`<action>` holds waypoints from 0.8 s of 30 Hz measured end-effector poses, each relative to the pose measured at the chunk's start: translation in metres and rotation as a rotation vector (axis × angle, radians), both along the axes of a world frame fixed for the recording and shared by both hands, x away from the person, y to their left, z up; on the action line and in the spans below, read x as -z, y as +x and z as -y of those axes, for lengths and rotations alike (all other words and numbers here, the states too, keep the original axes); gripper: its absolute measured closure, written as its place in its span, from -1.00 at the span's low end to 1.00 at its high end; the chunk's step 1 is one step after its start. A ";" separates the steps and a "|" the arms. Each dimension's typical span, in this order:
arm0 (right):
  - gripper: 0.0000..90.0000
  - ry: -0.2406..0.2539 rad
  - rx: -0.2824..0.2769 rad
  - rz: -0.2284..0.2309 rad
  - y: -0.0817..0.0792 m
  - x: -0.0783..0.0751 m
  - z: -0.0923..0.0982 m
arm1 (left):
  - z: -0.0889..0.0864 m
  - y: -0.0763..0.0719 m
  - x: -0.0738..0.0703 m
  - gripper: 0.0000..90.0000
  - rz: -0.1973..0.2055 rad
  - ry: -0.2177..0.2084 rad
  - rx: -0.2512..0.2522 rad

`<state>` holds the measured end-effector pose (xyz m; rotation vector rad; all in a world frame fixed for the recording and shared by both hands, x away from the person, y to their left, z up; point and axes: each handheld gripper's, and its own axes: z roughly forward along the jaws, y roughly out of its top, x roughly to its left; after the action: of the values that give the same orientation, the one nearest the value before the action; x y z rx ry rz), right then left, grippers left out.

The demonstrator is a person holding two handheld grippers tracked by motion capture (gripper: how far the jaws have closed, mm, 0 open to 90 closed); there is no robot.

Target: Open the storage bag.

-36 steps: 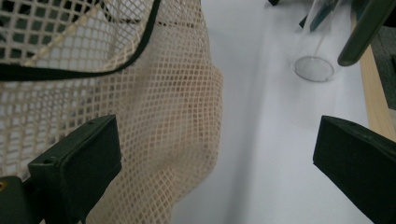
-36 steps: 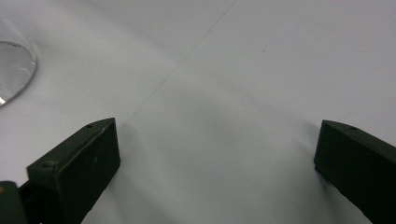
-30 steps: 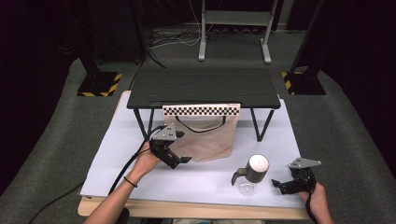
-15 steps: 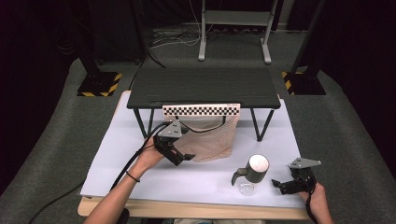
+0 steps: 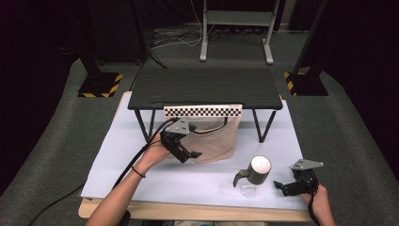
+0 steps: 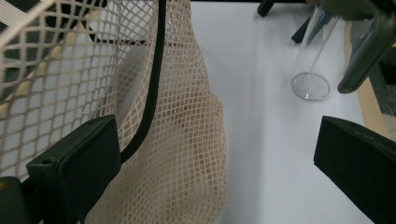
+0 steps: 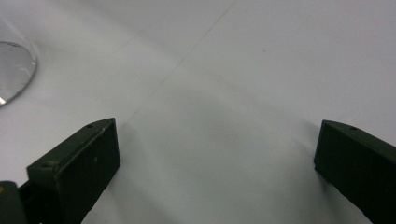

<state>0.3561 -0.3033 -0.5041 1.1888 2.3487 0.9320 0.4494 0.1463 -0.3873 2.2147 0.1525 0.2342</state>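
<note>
Beige open-weave mesh bag (image 5: 214, 141), soft and sagging, hangs from the black shelf (image 5: 207, 88); my left hand-held gripper (image 5: 186, 153) gapes beside it. Clear cylindrical bottle (image 5: 251, 176) on the matte white counter (image 5: 141, 169); my right hand-held gripper (image 5: 282, 187) is spread.

Left gripper (image 5: 188, 153): has moved forward and rightward, now against the lower edge of the beige mesh net bag (image 5: 214, 141).
Left gripper's jaws: spread wide, one beside the mesh.
Left hand (image 5: 153, 157): advanced with it over the white table (image 5: 117, 155).
</note>
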 end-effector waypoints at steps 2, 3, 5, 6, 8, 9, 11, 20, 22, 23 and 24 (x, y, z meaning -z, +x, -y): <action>-1.00 0.000 -0.001 0.000 0.000 0.000 0.000 | 0.004 0.001 -0.002 -0.99 0.011 -0.003 0.006; -1.00 0.001 0.000 0.000 0.000 0.000 0.000 | 0.005 0.001 -0.003 -0.99 0.018 0.003 0.009; -1.00 0.001 0.000 0.000 0.000 0.000 0.000 | 0.006 0.003 -0.003 -1.00 0.025 -0.013 0.006; -1.00 0.001 0.000 0.000 0.000 0.000 0.000 | 0.006 0.003 -0.003 -0.99 0.025 -0.013 0.006; -1.00 0.001 0.000 0.000 0.000 0.000 0.000 | 0.006 0.008 -0.002 -1.00 0.010 -0.003 0.003; -1.00 0.001 -0.001 0.000 0.000 0.000 0.000 | 0.007 0.010 -0.001 -0.99 0.012 0.006 0.001; -1.00 0.001 -0.001 0.000 0.000 0.000 0.000 | 0.007 0.011 0.000 -1.00 0.014 0.005 0.002; -1.00 0.000 0.001 0.000 0.000 0.000 0.000 | 0.013 0.020 0.008 -0.98 0.100 0.024 -0.036; -1.00 0.001 0.001 0.000 0.000 0.000 0.000 | 0.014 0.022 0.012 -0.97 0.124 0.012 -0.043; -1.00 0.001 0.001 0.000 0.000 0.000 0.000 | 0.014 0.022 0.012 -0.96 0.124 0.012 -0.043; -1.00 0.001 0.001 0.000 0.000 0.000 0.000 | 0.015 0.023 0.013 -0.96 0.133 0.019 -0.045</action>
<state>0.3560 -0.3033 -0.5041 1.1901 2.3485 0.9326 0.4719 0.1313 -0.4002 2.2077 0.1277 0.4086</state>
